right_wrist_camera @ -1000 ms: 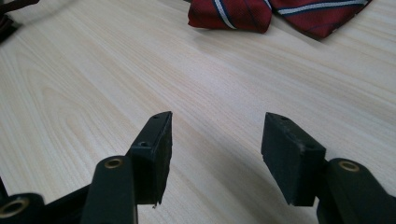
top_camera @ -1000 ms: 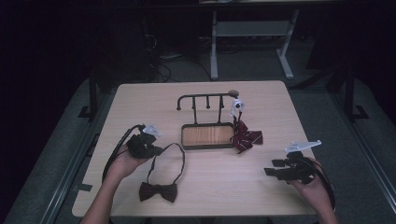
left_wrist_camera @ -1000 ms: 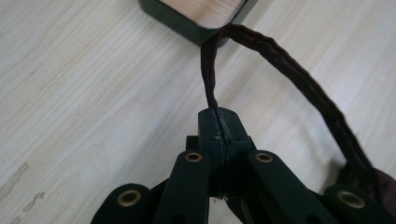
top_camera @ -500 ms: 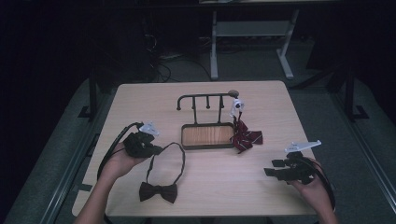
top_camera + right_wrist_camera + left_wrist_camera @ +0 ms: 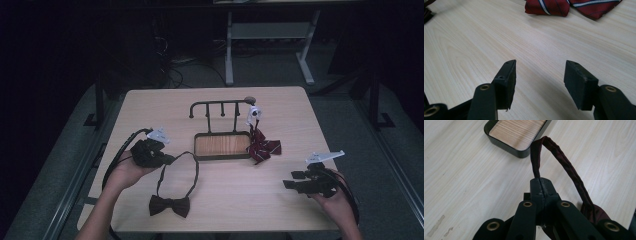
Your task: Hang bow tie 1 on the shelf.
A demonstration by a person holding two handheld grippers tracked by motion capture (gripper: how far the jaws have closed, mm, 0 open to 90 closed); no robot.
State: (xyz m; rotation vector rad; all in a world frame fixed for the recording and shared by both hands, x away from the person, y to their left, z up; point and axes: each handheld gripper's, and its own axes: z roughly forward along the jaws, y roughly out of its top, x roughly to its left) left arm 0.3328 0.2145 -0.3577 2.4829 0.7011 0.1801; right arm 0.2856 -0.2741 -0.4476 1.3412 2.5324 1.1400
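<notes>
A dark maroon bow tie [image 5: 169,205] lies near the table's front edge, its neck strap [image 5: 192,165] looping up toward the tray. My left gripper [image 5: 169,160] is shut on one end of that strap [image 5: 537,160], which arches over and comes down beside the jaws in the left gripper view. A red striped bow tie [image 5: 264,147] lies at the right of the tray, and its red cloth [image 5: 547,7] crosses the top of the right gripper view. My right gripper [image 5: 289,180] rests low at the front right, open, with bare table between its pads [image 5: 509,80].
A dark tray with a wooden floor [image 5: 222,146] carries a black rack of pegs [image 5: 220,106] at the table's middle. A small white tag [image 5: 253,113] hangs on the rack's right end. Cables trail from both grippers. Table legs and a dark floor lie behind.
My left gripper has risen a little with the strap end in it, lifting the loop. The right gripper has stayed where it was.
</notes>
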